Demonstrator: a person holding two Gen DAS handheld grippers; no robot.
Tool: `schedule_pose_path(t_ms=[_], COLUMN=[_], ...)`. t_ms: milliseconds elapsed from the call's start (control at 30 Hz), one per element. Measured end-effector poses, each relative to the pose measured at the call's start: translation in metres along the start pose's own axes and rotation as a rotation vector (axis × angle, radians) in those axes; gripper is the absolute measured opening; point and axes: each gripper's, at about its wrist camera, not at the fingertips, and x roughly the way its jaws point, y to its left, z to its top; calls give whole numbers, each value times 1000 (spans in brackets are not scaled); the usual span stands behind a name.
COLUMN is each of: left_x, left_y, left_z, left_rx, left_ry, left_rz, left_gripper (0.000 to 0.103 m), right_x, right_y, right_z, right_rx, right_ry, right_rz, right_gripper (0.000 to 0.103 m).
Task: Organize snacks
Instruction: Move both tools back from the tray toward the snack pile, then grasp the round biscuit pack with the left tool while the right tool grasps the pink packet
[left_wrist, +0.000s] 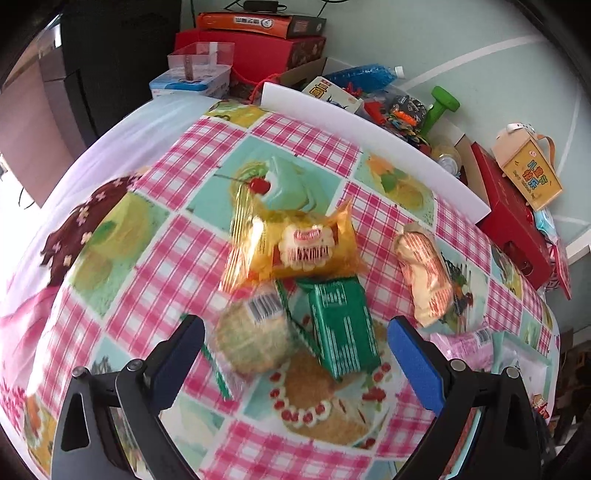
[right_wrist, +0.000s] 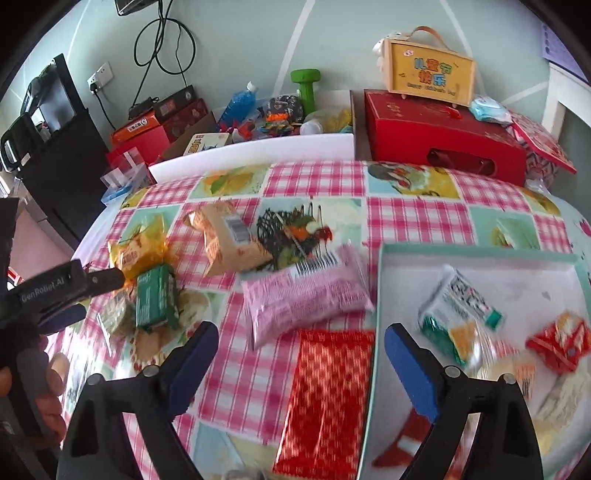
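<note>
Left wrist view. The left gripper hovers above a checked tablecloth with its jaws spread wide and nothing between the pads. Just ahead of the left pad lies a round pale biscuit pack (barcode label uppermost). Beside it, roughly centred between the jaws but beyond the fingertips, a green packet stands tilted, its long axis running away from the camera. Touching the far ends of both is a yellow wrapped cake, long axis slanting from lower left to upper right. To the right, apart from this cluster, an orange-striped pack lies with its long axis pointing away and slightly left.

Right wrist view. The right gripper is likewise wide open and empty. Beyond the gap between the jaws, a pink packet lies crosswise, long axis left to right and barcode toward the far edge. A red foil packet lies between the jaws nearer the camera, long axis pointing forward, its right edge against the tray. The tray (shallow, teal-rimmed) holds a green-and-white packet, tilted, and a small red packet; further pale snacks at its near right corner are too blurred to identify.
</note>
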Motion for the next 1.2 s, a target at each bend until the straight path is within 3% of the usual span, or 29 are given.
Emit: schedule_pose_path(t_ms=[367,767,967,1200], left_x=[21,47,43,38], left_y=[25,36,27,20], left_z=[8,3,-2,-11], left_rx=[-33,-38,-12,-18], left_ry=[34,94,81,75], left_rz=[27,97,94,81], left_gripper=[99,98,69,66], right_x=[50,67,67,66], right_y=[-3,15,34,53], right_z=[36,32,20,5], right_rx=[1,-123,-217,-317], right_ry=[108,175,178,156], right_rz=[52,26,8,-68], right_gripper=[90,90,91,91])
